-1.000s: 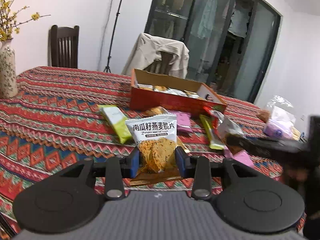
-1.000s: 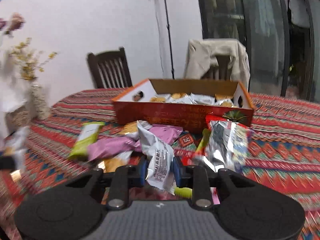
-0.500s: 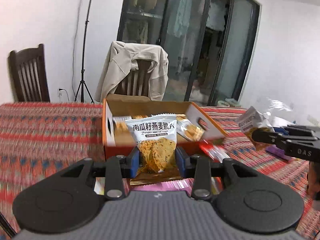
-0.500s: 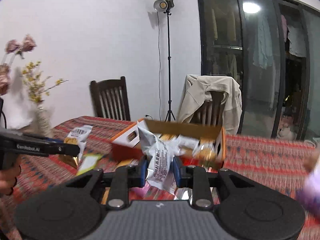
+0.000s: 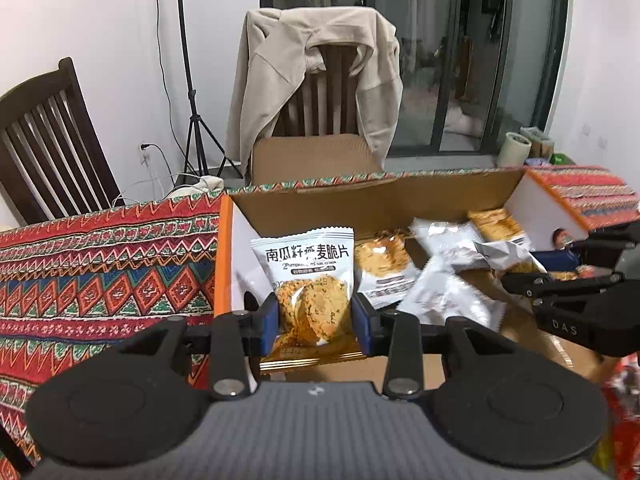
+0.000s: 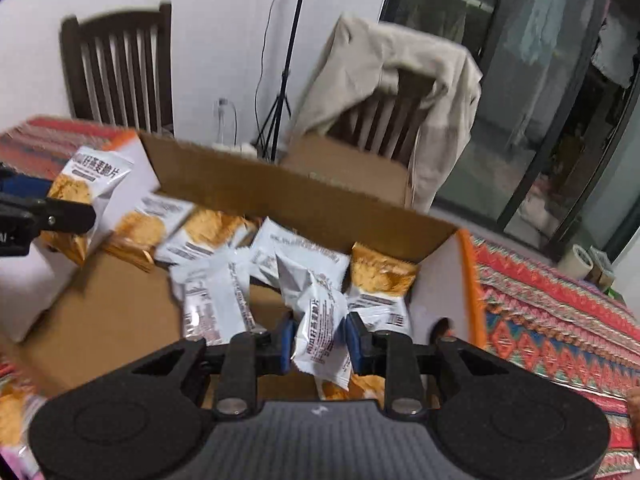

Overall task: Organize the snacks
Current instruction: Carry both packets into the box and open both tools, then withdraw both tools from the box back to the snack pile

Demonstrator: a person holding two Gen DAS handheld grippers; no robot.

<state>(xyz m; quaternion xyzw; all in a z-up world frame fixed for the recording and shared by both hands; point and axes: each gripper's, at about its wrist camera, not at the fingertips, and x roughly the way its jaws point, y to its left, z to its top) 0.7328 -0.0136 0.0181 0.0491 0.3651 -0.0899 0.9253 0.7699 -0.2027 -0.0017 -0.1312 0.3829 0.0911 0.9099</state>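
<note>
My left gripper (image 5: 314, 326) is shut on a white oat-crisp packet (image 5: 306, 276) and holds it upright over the left end of the open cardboard box (image 5: 376, 196). My right gripper (image 6: 318, 342) is shut on a crumpled white snack packet (image 6: 320, 328) above the right end of the same box (image 6: 280, 188). Several like packets (image 6: 212, 300) lie loose on the box floor. The right gripper shows at the right of the left wrist view (image 5: 568, 292). The left gripper and its packet (image 6: 86, 196) show at the left of the right wrist view.
The box stands on a table with a red patterned cloth (image 5: 100, 264). Behind the table are a chair draped with a beige jacket (image 5: 316, 68), a dark wooden chair (image 5: 48, 140), a light-stand tripod (image 5: 192, 100) and glass doors.
Both grippers have moved forward with their packets, from above the loose snacks on the cloth to over the inside of the box. Both stay shut.
</note>
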